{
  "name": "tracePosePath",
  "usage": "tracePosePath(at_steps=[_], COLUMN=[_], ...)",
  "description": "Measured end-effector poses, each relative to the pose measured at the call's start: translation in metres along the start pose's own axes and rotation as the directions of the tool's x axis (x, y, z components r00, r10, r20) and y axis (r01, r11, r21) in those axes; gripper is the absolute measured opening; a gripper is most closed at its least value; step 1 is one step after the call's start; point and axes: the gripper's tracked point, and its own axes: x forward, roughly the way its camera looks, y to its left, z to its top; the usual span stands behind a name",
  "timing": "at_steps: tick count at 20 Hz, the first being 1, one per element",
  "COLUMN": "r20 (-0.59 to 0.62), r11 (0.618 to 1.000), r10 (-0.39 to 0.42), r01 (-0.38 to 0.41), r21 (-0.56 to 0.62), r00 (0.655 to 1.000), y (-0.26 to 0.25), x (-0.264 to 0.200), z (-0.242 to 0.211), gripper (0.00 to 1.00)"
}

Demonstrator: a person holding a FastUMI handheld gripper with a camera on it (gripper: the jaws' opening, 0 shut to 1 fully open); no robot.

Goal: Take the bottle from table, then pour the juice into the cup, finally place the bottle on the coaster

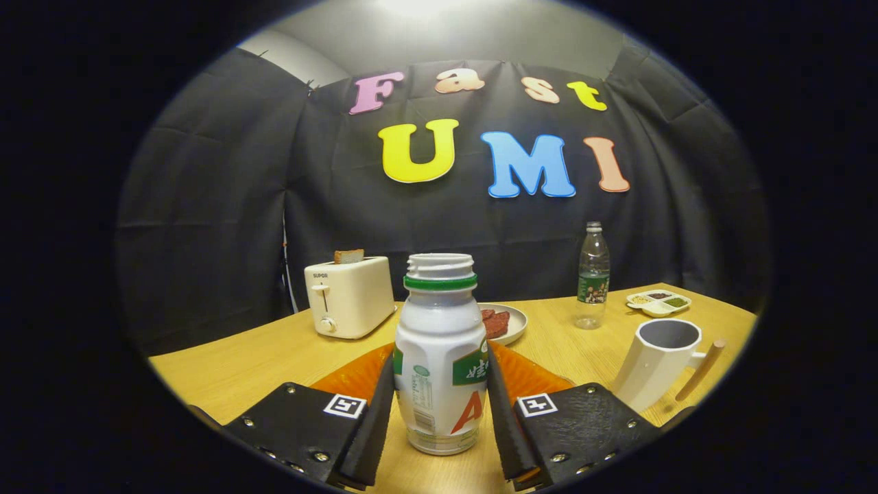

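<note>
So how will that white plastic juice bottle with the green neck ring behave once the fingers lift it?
The white plastic juice bottle stands uncapped, so tilting probably spills juice. Its smooth, rounded sides may slip in the gripper, whose fingers look pressed against both sides. It seems stiff rather than floppy. It is tall over a narrow base, so a push could tip it.

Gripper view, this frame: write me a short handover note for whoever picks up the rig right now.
Hand-held gripper: fingers sit on both sides of the white juice bottle and look closed on its body; grip appears set.
Bottle: upright between the fingers, cap off, base seemingly on the wooden table or just off it; I cannot tell which.
Orange coaster: just behind the bottle, partly hidden by it.
White cup with wooden handle: upright beyond the right finger, looks empty.
Done: bottle grasped.
Left: lift, pour into the cup, set the bottle on the coaster.
</note>
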Motion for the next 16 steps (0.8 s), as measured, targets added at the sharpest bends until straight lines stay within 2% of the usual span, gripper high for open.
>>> tracePosePath(at_steps=[5,9,16], r20=[0.057,0.115,0.119], r11=[0.980,0.924,0.847], r10=[-0.020,-0.030,-0.057], r01=[0.008,-0.016,-0.015], r21=[0.200,0.381,0.532], r00=[0.998,0.993,0.991], y=[-0.015,-0.033,-0.056], x=[-0.009,-0.012,-0.005], z=[0.018,0.032,0.036], gripper=[0.65,0.65,0.65])
